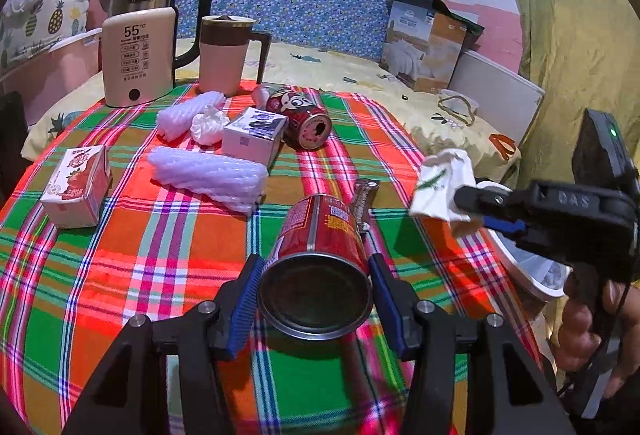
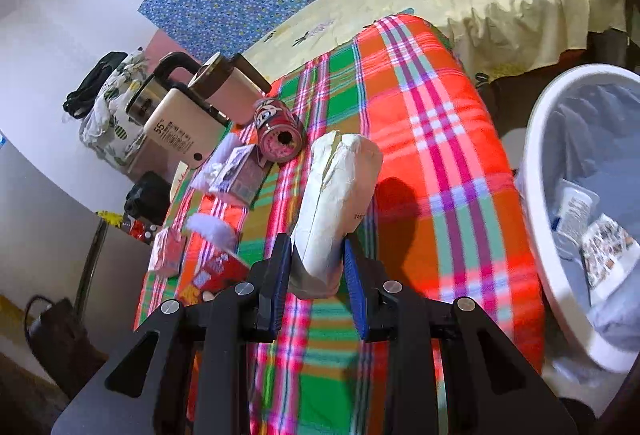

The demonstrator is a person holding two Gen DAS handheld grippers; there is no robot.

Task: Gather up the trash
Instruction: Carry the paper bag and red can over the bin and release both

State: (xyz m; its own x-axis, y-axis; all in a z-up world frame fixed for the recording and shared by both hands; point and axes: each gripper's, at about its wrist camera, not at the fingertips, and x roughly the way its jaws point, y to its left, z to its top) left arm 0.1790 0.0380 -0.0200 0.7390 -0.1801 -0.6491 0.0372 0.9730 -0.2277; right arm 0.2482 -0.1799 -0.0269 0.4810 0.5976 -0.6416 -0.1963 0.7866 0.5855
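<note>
"55°C" on cream box (image 1: pixel 138 57) before kettle; "DAS" embossed on right gripper (image 1: pixel 472 201) body; other print illegible

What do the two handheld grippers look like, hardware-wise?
Both are black angular frames with silver screw heads and blue ribbed pads on the fingers. Seen from the left gripper, the right gripper has a black body embossed "DAS", a pistol-style handle, a green indicator light on top and a thin black cable trailing below.

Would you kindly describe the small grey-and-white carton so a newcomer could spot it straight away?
Start at the plaid tablecloth and look towards the pink mug at its far edge. The small grey-and-white carton sits just in front of it, beside the tipped red can. Unlike the strawberry carton, it shows no red.
</note>
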